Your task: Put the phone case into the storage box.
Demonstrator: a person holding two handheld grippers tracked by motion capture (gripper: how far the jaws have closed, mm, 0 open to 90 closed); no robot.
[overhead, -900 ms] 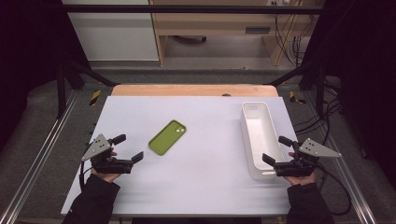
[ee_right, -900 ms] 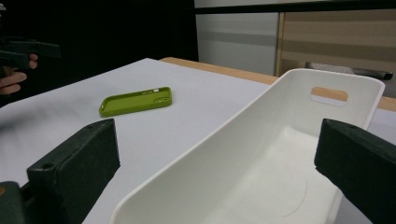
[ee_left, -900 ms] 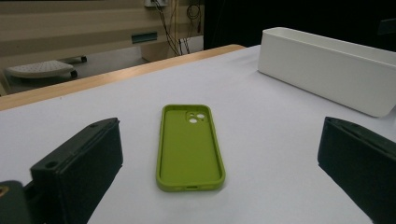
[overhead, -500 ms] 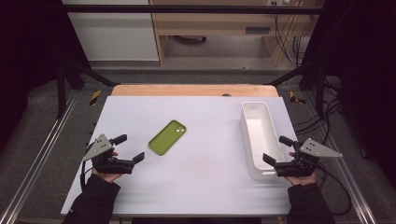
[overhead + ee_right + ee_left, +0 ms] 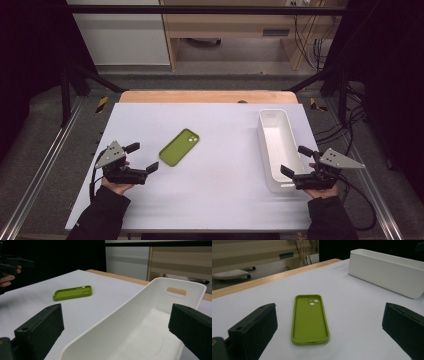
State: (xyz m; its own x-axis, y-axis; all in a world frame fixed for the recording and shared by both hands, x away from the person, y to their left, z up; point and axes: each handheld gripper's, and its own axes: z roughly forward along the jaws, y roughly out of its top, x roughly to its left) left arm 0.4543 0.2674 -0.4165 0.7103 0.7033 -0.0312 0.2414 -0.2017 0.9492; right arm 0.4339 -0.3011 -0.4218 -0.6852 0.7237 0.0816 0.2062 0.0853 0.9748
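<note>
High view: phone case (image 5: 179,146) lengthwise up-right.

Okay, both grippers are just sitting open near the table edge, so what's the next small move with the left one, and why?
Probably ease the left gripper forward toward the green phone case. Its jaws stand open and empty, the case lies flat on the table straight ahead between them, and nothing is in the way. The white bin by the right gripper looks empty.

The high view looks down over the whole table (image 5: 210,200); both gripper views sit low, sharing the green phone case (image 5: 310,318) (beyond their fingers).
</note>
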